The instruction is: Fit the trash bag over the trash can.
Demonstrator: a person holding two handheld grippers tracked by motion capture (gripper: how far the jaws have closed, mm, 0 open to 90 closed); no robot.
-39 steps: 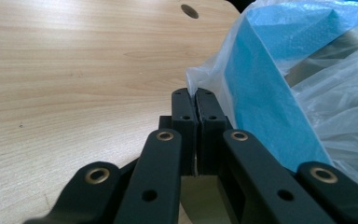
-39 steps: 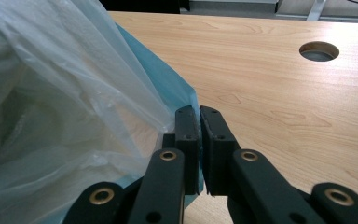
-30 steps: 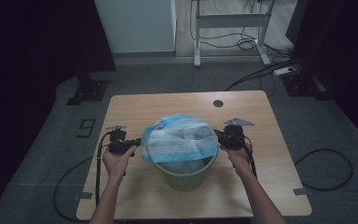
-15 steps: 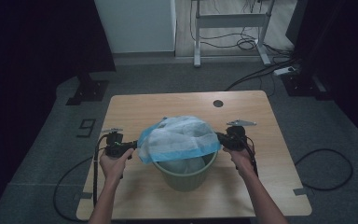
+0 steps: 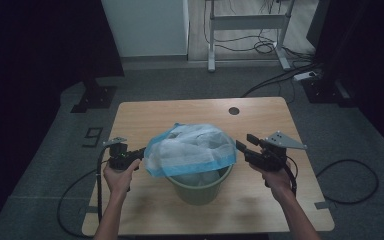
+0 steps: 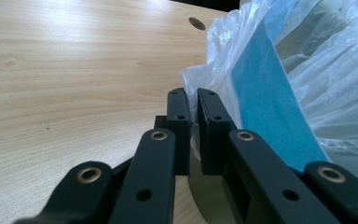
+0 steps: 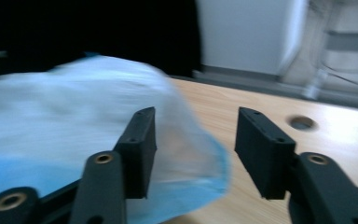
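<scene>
A: Now, left gripper (image 5: 139, 154)?
B: Pinching the plastic bag's (image 5: 192, 148) edge over the green bin (image 5: 198, 186) mid-table.
A: Right gripper (image 5: 245, 147)?
B: Jaws just opened, apparently empty; blurred bag just beside them.

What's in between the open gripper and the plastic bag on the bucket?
Nothing. In the high view a short gap of bare table separates the right gripper, its jaws just opened, from the bag over the green bucket.
</scene>
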